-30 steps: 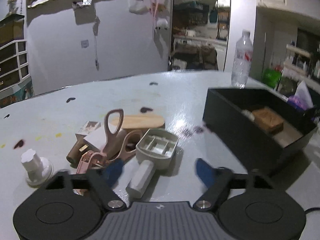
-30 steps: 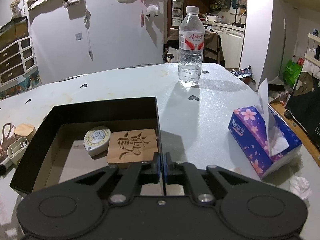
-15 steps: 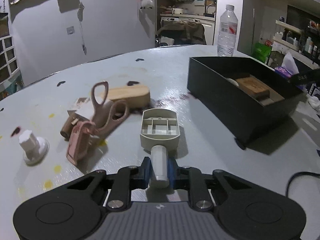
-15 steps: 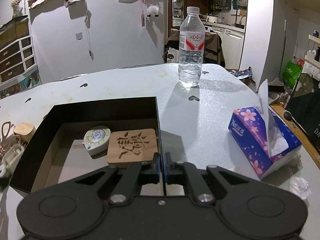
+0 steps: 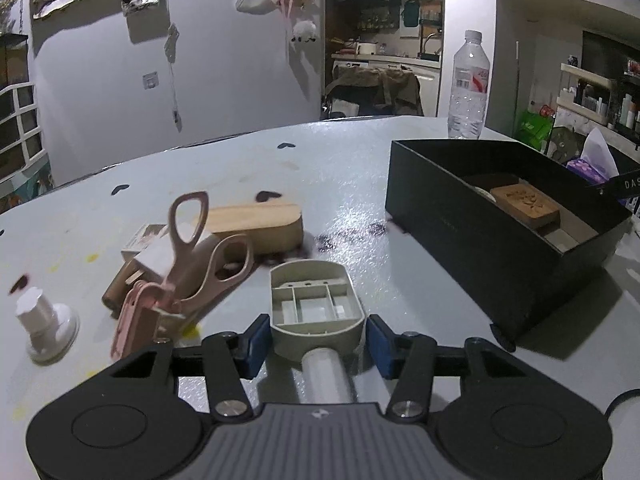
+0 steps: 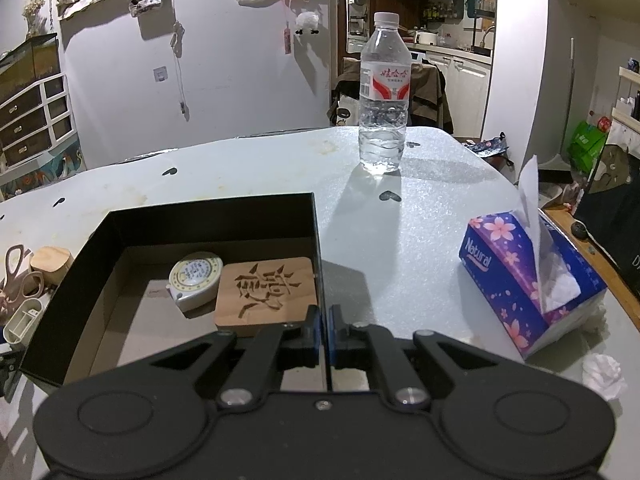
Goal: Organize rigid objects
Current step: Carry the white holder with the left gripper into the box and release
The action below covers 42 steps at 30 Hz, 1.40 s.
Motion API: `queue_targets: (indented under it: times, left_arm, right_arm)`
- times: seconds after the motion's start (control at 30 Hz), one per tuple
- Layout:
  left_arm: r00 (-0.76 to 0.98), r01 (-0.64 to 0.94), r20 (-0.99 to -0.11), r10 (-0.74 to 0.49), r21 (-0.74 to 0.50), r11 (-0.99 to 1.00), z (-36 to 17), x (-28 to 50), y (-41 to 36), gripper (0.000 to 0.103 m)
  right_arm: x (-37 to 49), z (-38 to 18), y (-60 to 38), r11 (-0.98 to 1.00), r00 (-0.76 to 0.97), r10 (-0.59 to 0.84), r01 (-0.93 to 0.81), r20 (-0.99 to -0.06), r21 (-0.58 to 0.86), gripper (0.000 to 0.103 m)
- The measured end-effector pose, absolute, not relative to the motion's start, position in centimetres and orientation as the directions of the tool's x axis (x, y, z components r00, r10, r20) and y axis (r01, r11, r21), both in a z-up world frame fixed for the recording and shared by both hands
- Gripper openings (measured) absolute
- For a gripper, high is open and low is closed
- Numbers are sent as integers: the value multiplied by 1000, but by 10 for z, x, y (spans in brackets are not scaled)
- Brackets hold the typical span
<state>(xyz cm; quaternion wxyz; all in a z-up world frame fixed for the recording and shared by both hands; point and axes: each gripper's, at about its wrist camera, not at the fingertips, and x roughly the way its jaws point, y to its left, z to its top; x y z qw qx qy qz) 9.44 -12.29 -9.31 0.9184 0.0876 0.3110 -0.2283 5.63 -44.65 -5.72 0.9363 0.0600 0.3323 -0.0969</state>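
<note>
Beige brush [image 5: 316, 308] lies low centre in the left wrist view, ribbed back up, white handle running under the camera. Left gripper [image 5: 316, 344] straddles its head: jaws just opened, blue pads [image 5: 256, 342] stand off both sides with visible gaps, so released, not gripping. Left of the brush is a pile: scissors [image 5: 200, 256], pink clip [image 5: 136, 320], wood block [image 5: 260, 228], small white box [image 5: 154, 258]. White knob [image 5: 44, 322] sits apart at far left. Black box [image 5: 492, 256] at right, wood coaster [image 5: 524, 204] inside. Bottle [image 5: 468, 88] behind it, upper right.

Right wrist view: right gripper [image 6: 323, 334] clamped tight on the box's right wall [image 6: 316, 248], at its near end. In the box, tape measure [image 6: 196, 280] touches the coaster's left edge. Tissue box [image 6: 528, 284] at right on the table [image 6: 400, 240], well apart.
</note>
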Motion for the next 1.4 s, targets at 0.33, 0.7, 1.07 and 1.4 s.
queue_targets:
  times: [0.33,0.7,1.07,1.4]
  left_arm:
    - [739,463,-536,-407,-34,886,-71,85,-117,48]
    - [678,595,-376,-632,-223,772,-13,90,-163,48]
    - [303,889,-589,-749,-110,445,-26,134,-267,48]
    - [45,973,-768,-639,-112,203,-48,158,-313,48]
  right_arm:
    - [57,-57,-446,975,760,-139,217,-634,46,5]
    - [57,-57,-447,975,764,-134,214,-631,52,5]
    - [57,-58,-452,975,764,-104,204,-637,86,4]
    - [55,-59,-453,975,772,-94,201,-629,100,4]
